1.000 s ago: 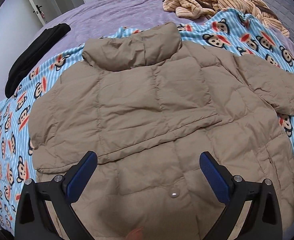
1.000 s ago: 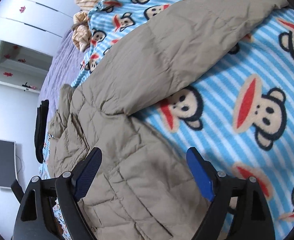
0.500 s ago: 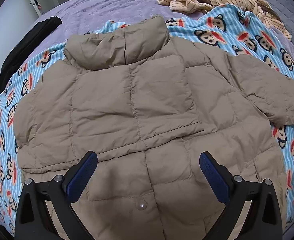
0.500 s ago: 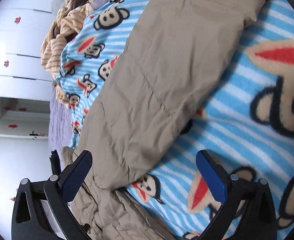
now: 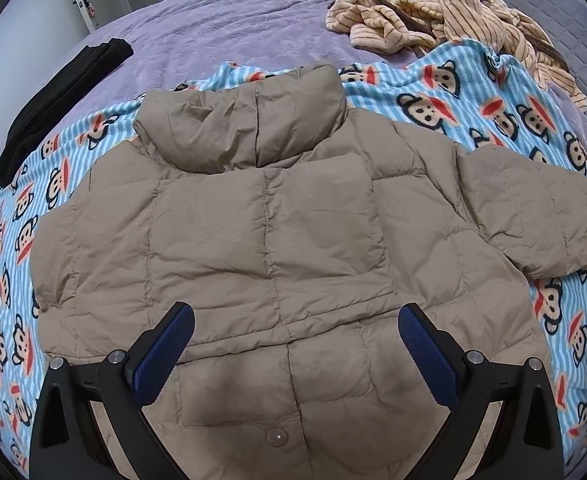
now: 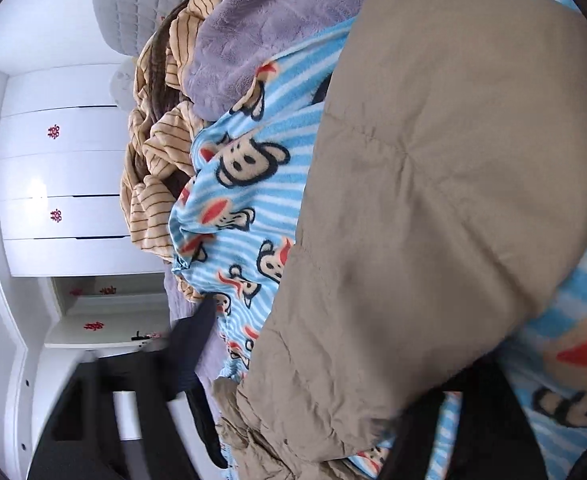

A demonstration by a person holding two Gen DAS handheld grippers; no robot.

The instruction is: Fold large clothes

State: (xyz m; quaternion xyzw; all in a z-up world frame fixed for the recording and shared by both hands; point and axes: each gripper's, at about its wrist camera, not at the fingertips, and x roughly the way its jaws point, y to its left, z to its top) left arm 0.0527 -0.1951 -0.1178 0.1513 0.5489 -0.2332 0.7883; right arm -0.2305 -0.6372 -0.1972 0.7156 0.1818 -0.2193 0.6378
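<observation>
A tan puffer jacket (image 5: 269,232) lies flat, back up, on a blue striped monkey-print blanket (image 5: 473,108). Its collar points away from me and its right sleeve (image 5: 533,216) sticks out to the right. My left gripper (image 5: 293,344) is open and empty, hovering over the jacket's lower back near the hem. In the right wrist view the sleeve (image 6: 433,200) fills the frame up close. My right gripper (image 6: 313,400) is low beside the sleeve and motion-blurred. One dark finger (image 6: 189,360) shows at the left and one (image 6: 465,396) under the sleeve's edge. The jaws straddle the sleeve.
The blanket lies on a purple bedspread (image 5: 233,28). A tan striped garment (image 5: 445,20) is piled at the back right. A black garment (image 5: 53,100) lies at the left edge. White wardrobe doors (image 6: 65,184) stand beyond the bed.
My left gripper has drawn back a little from the jacket. My right gripper has moved fast along the sleeve towards its end and dropped close to it.
</observation>
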